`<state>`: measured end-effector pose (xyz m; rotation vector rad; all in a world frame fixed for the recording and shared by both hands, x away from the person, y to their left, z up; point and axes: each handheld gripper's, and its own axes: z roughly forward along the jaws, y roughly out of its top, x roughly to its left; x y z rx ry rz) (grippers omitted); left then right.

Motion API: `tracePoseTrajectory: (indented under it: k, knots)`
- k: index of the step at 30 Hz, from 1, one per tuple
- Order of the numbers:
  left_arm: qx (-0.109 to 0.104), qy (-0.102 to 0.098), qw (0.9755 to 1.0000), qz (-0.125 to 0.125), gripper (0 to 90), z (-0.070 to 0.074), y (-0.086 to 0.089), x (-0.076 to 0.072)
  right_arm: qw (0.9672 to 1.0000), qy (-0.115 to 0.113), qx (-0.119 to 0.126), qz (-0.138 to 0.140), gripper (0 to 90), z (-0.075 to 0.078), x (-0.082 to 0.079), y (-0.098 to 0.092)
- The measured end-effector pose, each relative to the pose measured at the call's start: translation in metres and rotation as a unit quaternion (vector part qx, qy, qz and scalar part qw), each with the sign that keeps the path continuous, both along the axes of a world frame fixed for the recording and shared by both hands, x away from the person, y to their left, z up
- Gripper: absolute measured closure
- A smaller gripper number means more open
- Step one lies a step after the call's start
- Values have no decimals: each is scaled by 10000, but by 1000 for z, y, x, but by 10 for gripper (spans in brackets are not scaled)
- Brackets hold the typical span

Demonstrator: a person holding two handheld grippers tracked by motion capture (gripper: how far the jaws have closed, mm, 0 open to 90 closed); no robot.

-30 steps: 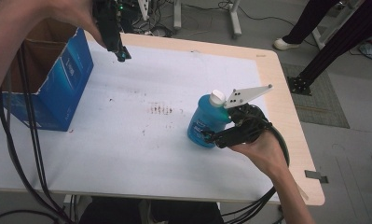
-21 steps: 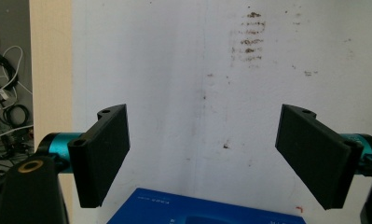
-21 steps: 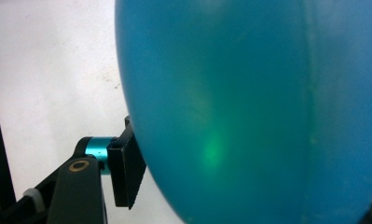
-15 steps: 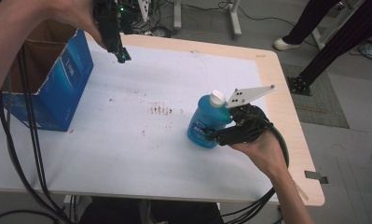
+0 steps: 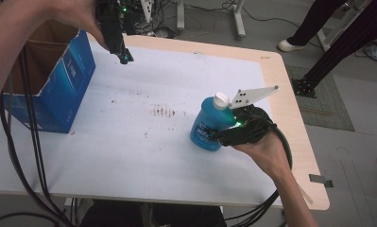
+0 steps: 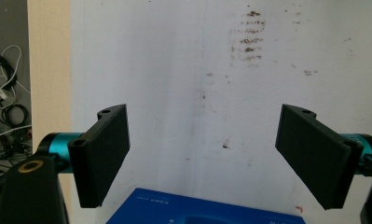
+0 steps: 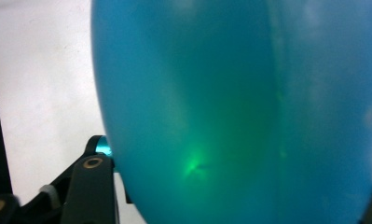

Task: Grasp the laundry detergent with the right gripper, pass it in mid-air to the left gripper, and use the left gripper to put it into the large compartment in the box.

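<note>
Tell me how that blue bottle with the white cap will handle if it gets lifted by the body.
The blue bottle looks like smooth, rounded plastic, so it may slip or twist between flat jaws. It appears filled with blue liquid, so it is probably fairly heavy for its size. It stands upright on a small base, with the right gripper at its side, so a sideways push could tip it.

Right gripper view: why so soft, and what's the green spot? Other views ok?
Right gripper view: the translucent blue plastic bottle sits too close to focus, and a green glow shines on its wall. High view: sharp enough, with the same green light where the right gripper meets the bottle. Left gripper view: crisp, evenly lit, open black jaws over the stained white tabletop.
</note>
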<state>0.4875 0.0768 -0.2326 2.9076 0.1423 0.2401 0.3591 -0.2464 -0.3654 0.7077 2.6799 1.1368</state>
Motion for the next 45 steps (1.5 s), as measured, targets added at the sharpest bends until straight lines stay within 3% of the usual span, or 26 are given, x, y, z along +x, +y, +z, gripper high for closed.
tracePoseTrajectory:
  k: [17, 24, 28, 35, 39, 45]
  knots:
    - [-9, -12, 10000, -39, 176, 1, -1, -2, 9997, -65, 74, 229, 455, -2, 4, -3]
    - [-98, 28, 9999, -84, 176, 4, -1, -5, 9996, -14, 111, 241, 471, -2, 5, -3]
    - [-218, 81, 9997, -122, 176, 8, -1, -8, 9989, 142, 306, 329, 472, 0, 9, -3]
    - [-547, 238, 9978, -288, 176, 20, -5, -19, 9965, -80, 321, 773, 468, 26, 20, 17]
    - [-694, 322, 9961, -430, 176, 27, -10, -28, 9931, -167, 333, 1108, 468, 43, 30, 34]
    - [-777, 402, 9943, -609, 176, 36, -17, -45, 9865, -240, 155, 1613, 467, 60, 42, 65]
